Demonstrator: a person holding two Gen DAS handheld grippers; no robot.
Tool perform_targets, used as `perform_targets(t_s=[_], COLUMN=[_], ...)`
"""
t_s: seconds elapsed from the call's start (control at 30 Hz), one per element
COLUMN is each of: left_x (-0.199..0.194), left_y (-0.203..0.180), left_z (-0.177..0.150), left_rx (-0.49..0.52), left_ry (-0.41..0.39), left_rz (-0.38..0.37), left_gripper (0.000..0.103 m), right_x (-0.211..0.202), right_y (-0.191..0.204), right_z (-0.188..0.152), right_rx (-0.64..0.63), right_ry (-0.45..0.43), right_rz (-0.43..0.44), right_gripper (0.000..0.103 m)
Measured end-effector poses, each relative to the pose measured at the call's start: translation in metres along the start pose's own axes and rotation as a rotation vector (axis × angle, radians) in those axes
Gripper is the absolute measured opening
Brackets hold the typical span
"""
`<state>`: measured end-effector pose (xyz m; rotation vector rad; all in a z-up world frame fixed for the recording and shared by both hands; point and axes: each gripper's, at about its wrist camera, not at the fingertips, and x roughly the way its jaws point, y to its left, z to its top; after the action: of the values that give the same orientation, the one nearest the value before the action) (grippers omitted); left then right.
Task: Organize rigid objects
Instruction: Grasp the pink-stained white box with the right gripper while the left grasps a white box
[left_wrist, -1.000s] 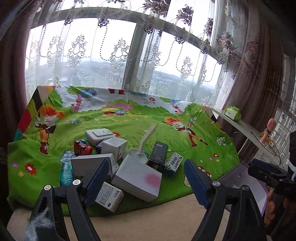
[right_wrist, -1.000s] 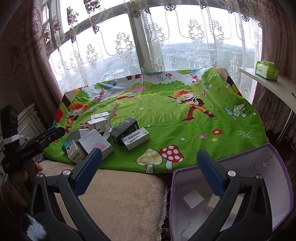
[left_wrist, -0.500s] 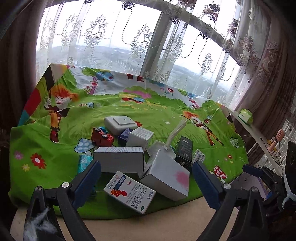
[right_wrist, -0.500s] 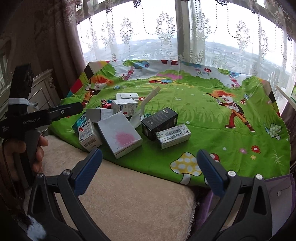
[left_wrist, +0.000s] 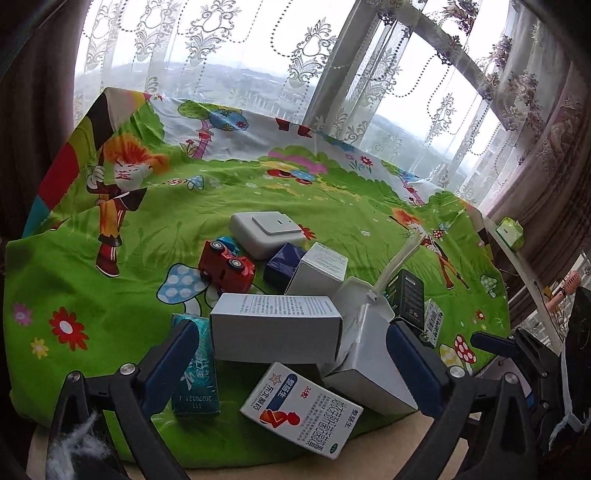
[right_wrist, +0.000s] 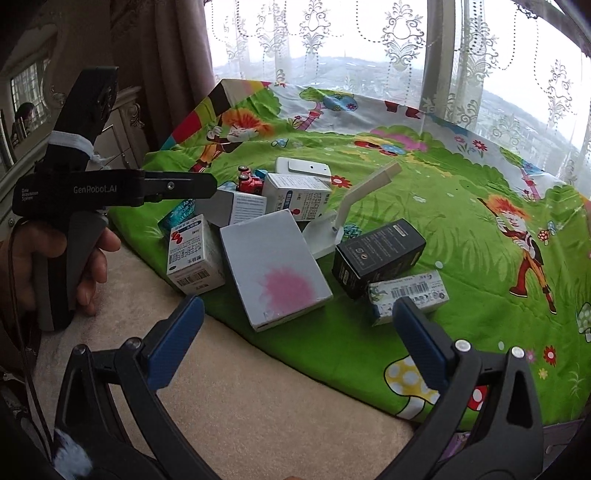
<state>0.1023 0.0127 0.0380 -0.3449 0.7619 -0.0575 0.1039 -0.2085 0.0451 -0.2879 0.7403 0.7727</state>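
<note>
Both grippers have closed in on the box pile; left gripper (left_wrist: 291, 363), jaws just opened and empty, straddles the medicine box (left_wrist: 301, 410); right gripper (right_wrist: 295, 339) is open.

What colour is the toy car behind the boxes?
Red, with pale wheels. The toy car shows best in the left wrist view; the right wrist view mostly hides it.

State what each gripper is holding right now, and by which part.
Nothing is held. The left gripper has just been opening, its jaws empty above the pile of cardboard boxes; the right gripper is open and empty too.
</note>
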Motion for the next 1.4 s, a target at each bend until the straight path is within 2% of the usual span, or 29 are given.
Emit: perform_targets(t_s=[0.5, 0.67, 0.8, 0.83, 0.93, 1.0, 1.07, 1.27, 1.4], left_x=[0.031, 0.035, 0.038, 0.038, 0.038, 0.037, 0.035, 0.024, 0.012], left_y=[0.006, 0.006, 0.003, 0.003, 0.004, 0.005, 0.003, 0.0, 0.0], left_z=[0.005, 0.006, 0.006, 0.006, 0.005, 0.004, 0.003, 0.002, -0.001], left_rx=[-0.015, -0.01, 0.007, 0.009, 0.004, 0.002, 0.009, 0.013, -0.011], left_ry=[0.087, 0.092, 0.097, 0.097, 0.098, 0.095, 0.085, 0.039, -0.006], left_rz=[0.031, 0.037, 0.036, 0.036, 0.036, 0.033, 0.037, 0.052, 0.051], left_gripper=[0.103, 0.103, 0.102, 0.1, 0.086, 0.086, 0.086, 0.086, 0.086], right_x=[0.046, 0.059, 0.063, 0.065, 0.066, 0.065, 0.066, 0.066, 0.057], right_y=[0.003, 0.004, 0.005, 0.006, 0.011, 0.015, 0.016, 0.018, 0.022], right_z=[0.016, 0.017, 0.02, 0.021, 0.021, 0.02, 0.019, 0.015, 0.012], right_rx=[-0.1, -0.109, -0.128, -0.134, -0.159, -0.179, -0.186, -0.191, -0.192], right_ry=[0.08, 0.109, 0.102, 0.102, 0.102, 0.096, 0.101, 0.1, 0.07], right_rz=[0.043, 0.067, 0.052, 0.046, 0.038, 0.036, 0.044, 0.049, 0.026], right_gripper=[0.102, 0.102, 0.102, 0.102, 0.102, 0.096, 0.077, 0.074, 0.074])
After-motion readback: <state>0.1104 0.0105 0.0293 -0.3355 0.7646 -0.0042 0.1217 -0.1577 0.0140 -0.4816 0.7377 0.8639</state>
